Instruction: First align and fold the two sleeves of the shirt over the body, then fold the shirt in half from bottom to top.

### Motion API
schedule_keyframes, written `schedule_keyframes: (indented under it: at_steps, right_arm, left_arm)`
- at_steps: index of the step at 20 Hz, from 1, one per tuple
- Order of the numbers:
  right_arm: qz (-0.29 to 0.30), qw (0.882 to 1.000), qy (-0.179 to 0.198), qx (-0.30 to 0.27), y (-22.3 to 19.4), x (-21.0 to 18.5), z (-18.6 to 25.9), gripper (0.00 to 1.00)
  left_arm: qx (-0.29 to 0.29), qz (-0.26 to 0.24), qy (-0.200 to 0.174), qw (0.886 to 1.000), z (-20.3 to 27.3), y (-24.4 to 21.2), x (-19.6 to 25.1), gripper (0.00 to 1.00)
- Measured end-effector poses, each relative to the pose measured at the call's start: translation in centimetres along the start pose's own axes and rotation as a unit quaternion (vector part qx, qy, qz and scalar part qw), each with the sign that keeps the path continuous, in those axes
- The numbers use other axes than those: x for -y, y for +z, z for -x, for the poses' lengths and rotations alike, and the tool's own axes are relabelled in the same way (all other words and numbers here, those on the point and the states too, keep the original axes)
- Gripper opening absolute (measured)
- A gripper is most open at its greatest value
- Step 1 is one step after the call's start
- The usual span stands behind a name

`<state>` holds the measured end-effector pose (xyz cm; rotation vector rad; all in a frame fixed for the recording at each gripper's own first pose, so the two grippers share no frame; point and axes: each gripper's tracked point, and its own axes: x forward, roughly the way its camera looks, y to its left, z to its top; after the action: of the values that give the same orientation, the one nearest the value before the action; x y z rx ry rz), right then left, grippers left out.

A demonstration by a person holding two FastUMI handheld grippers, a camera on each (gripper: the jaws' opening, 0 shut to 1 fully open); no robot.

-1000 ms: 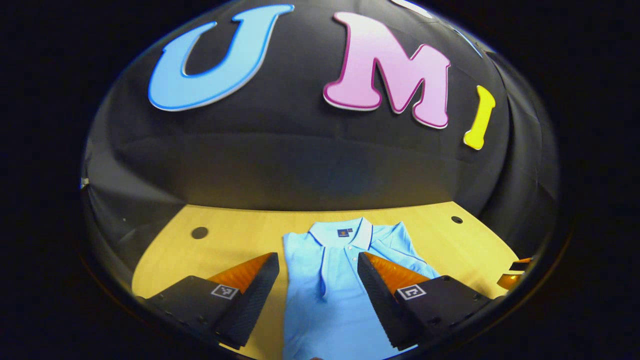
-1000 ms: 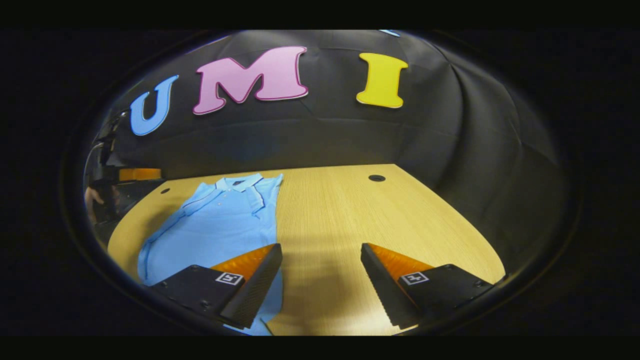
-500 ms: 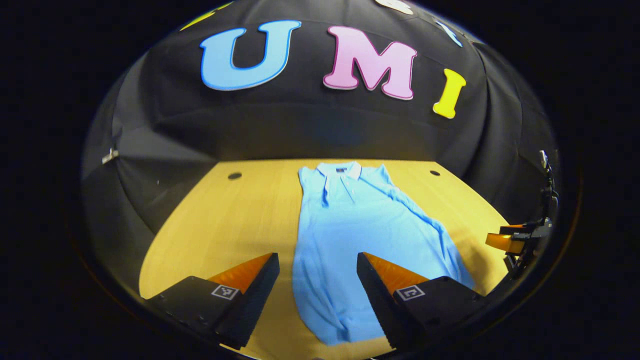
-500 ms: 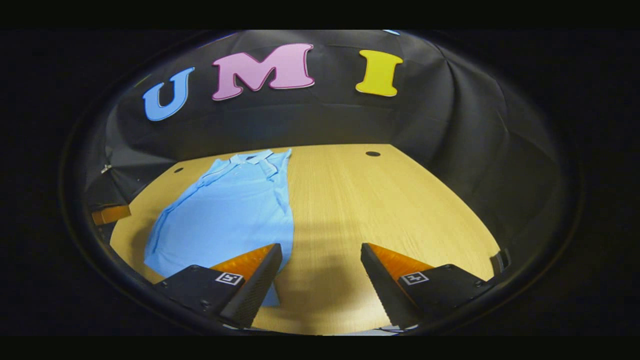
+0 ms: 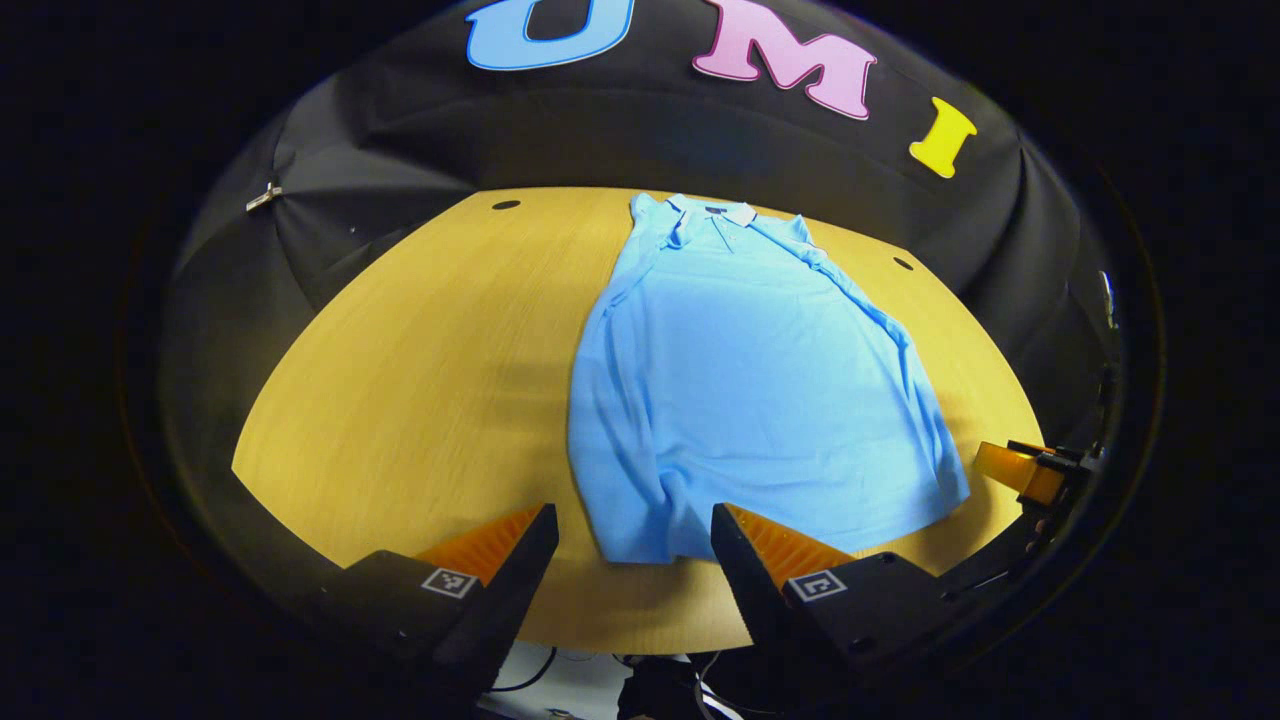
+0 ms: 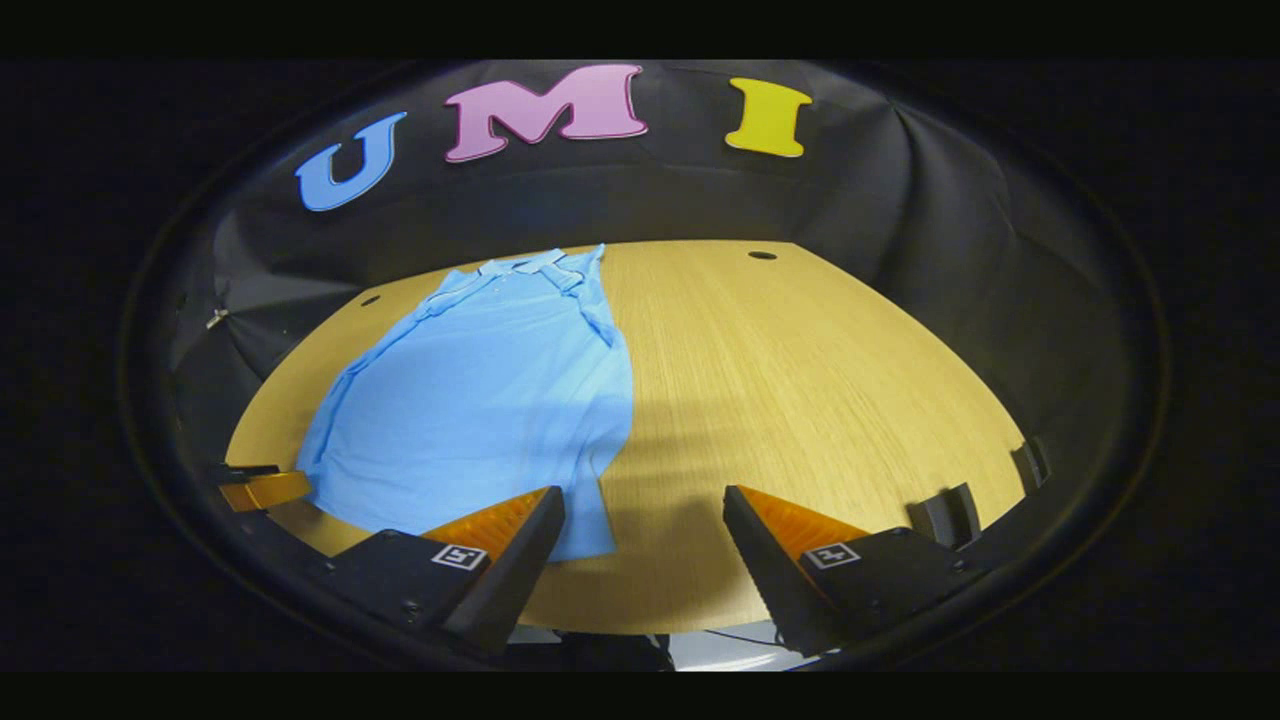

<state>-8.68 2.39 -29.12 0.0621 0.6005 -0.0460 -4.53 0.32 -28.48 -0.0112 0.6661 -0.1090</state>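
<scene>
Just ahead of both spread tongs (image 5: 632,560) (image 6: 643,545) (hem nearest), shirt (image 5: 745,380) (image 6: 490,390).

The shirt (image 5: 740,380) ahead of the jaws is light blue, its collar maybe edged white. The table (image 5: 420,370) is yellow wood.

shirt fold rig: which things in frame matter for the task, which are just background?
Job:
- blue polo shirt, flat, sleeves folded in
- left gripper, open
- right gripper, open

Background:
- wooden table
- round holes in the tabletop
- cables below the near table edge
</scene>
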Motion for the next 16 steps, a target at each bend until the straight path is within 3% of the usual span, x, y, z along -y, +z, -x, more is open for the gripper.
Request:
schedule_keyframes:
  at_steps: [6,7,8,10,11,12,14,15,16]
  right_arm:
    - [0.004,0.999,0.018,-0.027,-1.7,-2.6,-1.9,0.99]
    - [0.011,0.999,0.013,-0.028,-1.9,-2.7,-2.1,0.94]
    - [0.025,0.999,0.011,-0.026,-1.7,-3.0,-2.3,0.99]
    - [0.044,0.998,0.016,-0.031,-2.0,-3.9,-2.4,0.98]
    - [0.046,0.998,0.016,-0.030,-2.1,-4.3,-2.3,0.92]
    - [0.050,0.998,0.019,-0.033,-2.0,-4.5,-2.7,0.71]
    - [0.052,0.998,0.027,-0.035,-2.0,-5.2,-2.6,0.54]
    - [0.050,0.997,0.037,-0.034,-1.9,-5.7,-2.7,0.50]
    - [0.051,0.997,0.052,-0.036,-2.1,-6.2,-2.6,0.29]
  left_arm:
    - [-0.019,-0.010,0.018,1.000,-1.8,-0.7,-0.2,0.98]
    - [-0.022,-0.020,0.021,0.999,-2.0,-0.9,-0.2,0.99]
    - [-0.025,-0.031,0.023,0.999,-2.1,-0.9,-0.1,0.98]
    - [-0.023,-0.035,0.018,0.999,-2.0,-0.9,0.3,0.99]
    - [-0.026,-0.035,0.016,0.999,-2.2,-1.0,0.3,0.91]
    - [-0.026,-0.038,0.013,0.999,-2.1,-0.9,0.5,0.90]
    - [-0.029,-0.053,-0.001,0.998,-2.2,-0.9,1.1,0.82]
    - [-0.029,-0.060,-0.007,0.998,-2.2,-0.8,1.3,0.71]
    - [-0.029,-0.064,-0.013,0.997,-2.4,-0.7,1.6,0.65]
